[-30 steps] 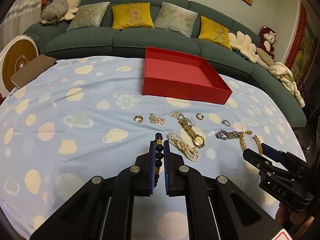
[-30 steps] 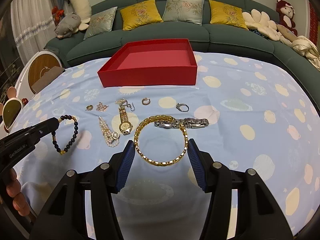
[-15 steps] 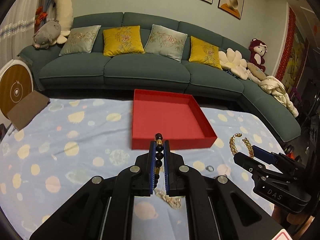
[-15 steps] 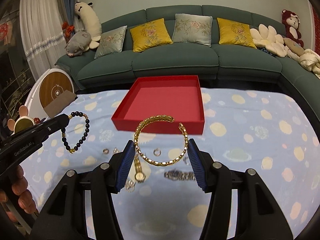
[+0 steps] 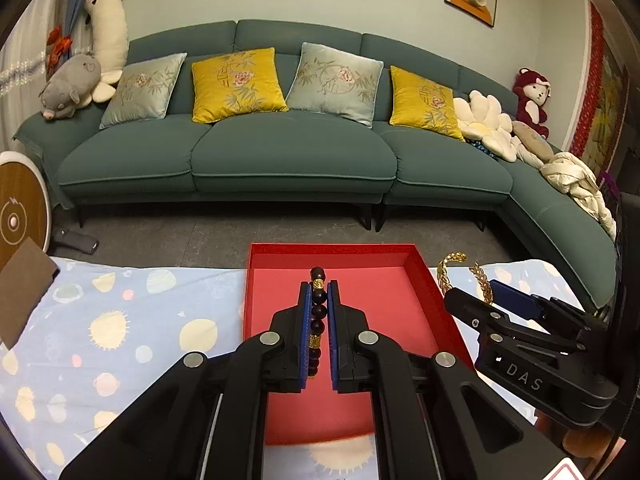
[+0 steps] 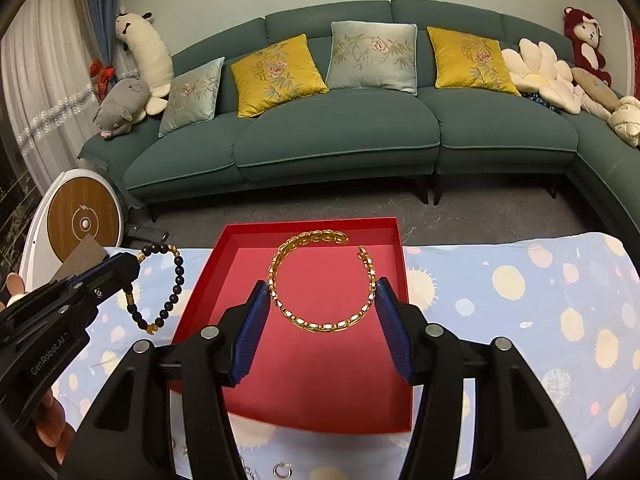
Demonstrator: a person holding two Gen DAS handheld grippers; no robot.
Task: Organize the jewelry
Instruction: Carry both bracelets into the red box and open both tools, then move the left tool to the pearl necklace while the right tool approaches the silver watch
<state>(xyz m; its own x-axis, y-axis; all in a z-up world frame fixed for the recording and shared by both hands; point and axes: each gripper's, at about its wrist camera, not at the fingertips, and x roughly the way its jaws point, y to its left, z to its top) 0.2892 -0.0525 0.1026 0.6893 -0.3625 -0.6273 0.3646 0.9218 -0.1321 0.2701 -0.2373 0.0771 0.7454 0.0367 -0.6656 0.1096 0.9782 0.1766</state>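
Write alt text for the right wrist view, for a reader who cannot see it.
The right claw holds a gold chain bracelet above a red tray on a spotted blue tablecloth. At left, the left claw holds a dark bead bracelet; a green sofa stands behind.

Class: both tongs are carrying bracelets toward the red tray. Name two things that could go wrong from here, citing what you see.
1. The gold chain bracelet is pinched only at its sides by the right tongs and its clasp is open, so it might slip out.
2. Seen from the right wrist, the dark bead bracelet in the left tongs hangs beside the red tray; releasing now might miss it.
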